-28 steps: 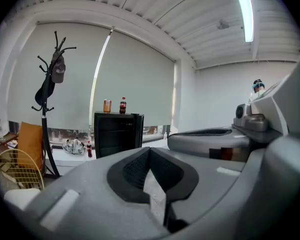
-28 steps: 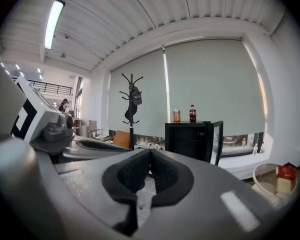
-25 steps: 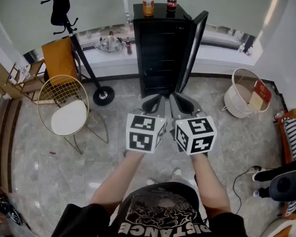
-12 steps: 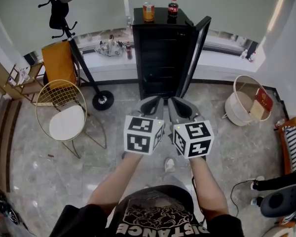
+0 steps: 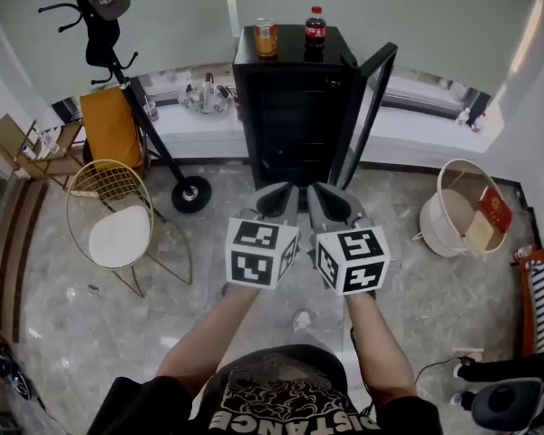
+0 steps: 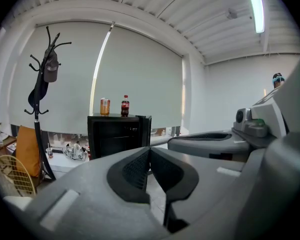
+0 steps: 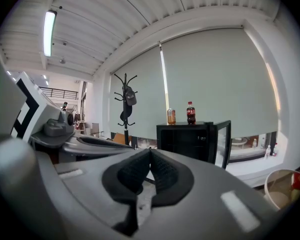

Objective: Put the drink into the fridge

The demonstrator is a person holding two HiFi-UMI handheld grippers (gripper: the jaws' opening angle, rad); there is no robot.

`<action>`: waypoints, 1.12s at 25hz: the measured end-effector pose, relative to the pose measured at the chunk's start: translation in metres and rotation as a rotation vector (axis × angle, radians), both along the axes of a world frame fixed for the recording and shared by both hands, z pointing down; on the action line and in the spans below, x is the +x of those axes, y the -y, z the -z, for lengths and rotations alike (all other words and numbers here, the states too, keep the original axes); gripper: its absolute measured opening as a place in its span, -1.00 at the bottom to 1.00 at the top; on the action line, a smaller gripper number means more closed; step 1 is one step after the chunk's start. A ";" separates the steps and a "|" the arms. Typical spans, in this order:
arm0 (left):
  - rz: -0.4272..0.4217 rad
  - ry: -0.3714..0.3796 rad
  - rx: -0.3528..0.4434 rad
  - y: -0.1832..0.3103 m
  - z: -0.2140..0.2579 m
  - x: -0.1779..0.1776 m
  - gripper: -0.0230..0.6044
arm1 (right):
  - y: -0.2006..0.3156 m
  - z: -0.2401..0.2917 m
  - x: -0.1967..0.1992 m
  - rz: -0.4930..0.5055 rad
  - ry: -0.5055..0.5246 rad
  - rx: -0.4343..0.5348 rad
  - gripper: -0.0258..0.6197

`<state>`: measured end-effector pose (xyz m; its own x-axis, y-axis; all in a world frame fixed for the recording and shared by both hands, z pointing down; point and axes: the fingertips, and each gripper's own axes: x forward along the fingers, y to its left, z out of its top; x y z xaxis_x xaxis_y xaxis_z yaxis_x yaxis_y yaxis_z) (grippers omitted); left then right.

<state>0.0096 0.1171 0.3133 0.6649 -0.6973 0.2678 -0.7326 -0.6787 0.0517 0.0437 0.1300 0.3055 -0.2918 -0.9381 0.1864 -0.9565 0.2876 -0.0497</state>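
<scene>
My left claw (image 5: 286, 194) and right claw (image 5: 321, 194) were pinched empty; one, I judged, needed widening for the bottle (image 5: 315, 27) atop the fridge (image 5: 290, 107).

Open floor (image 5: 401, 217) leads to the fridge (image 5: 286, 107) — its door (image 5: 369, 111) stands open.

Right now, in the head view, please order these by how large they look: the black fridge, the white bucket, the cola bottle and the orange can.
1. black fridge
2. white bucket
3. cola bottle and orange can: nearly alike, so I do not rank them.
</scene>
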 end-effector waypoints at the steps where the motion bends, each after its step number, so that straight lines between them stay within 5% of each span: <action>1: 0.008 0.000 0.000 0.006 0.000 0.007 -0.91 | 0.006 0.000 0.007 0.006 0.000 0.000 -0.92; 15: 0.111 0.010 0.020 0.073 0.007 0.071 -0.91 | 0.075 0.007 0.074 0.112 -0.002 0.019 -0.92; 28: 0.156 -0.010 0.031 0.131 0.000 0.064 -0.91 | 0.130 -0.003 0.066 0.165 -0.005 0.022 -0.92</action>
<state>0.0731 -0.0134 0.3129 0.5506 -0.8000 0.2386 -0.8286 -0.5584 0.0400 0.1093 0.0005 0.3083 -0.4415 -0.8814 0.1679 -0.8963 0.4419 -0.0369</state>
